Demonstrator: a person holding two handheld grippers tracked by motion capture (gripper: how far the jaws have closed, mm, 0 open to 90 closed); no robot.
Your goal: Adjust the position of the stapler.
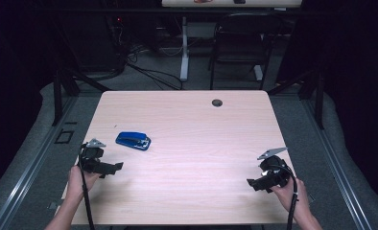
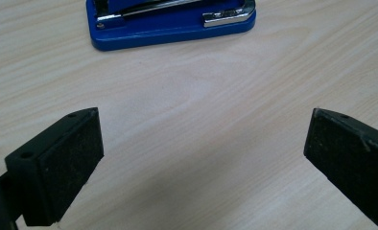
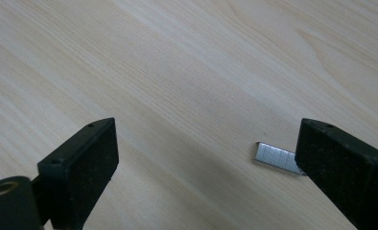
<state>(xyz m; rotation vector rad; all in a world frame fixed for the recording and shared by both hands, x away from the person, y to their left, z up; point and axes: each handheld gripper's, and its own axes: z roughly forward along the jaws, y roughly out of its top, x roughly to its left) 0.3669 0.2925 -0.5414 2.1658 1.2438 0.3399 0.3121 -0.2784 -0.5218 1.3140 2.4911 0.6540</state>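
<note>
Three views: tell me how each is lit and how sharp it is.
High view: the pale wooden table is brightly lit, its surroundings dark, detail soft. Left gripper view: even light, the blue metal-trimmed stapler fairly sharp, soft shadow between the open jaws. Right gripper view: wood grain clear, the silver strip of staples crisp, partly behind one jaw.

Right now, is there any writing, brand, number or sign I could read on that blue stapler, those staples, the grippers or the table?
None can be read.
Blue stapler: blue base and metal parts, no legible mark.
Strip of staples: bare metal, fine lines between staples, no text.
Left gripper and right gripper: plain black pads, no label.
Table: plain wood grain, one dark round hole, no sign.
</note>
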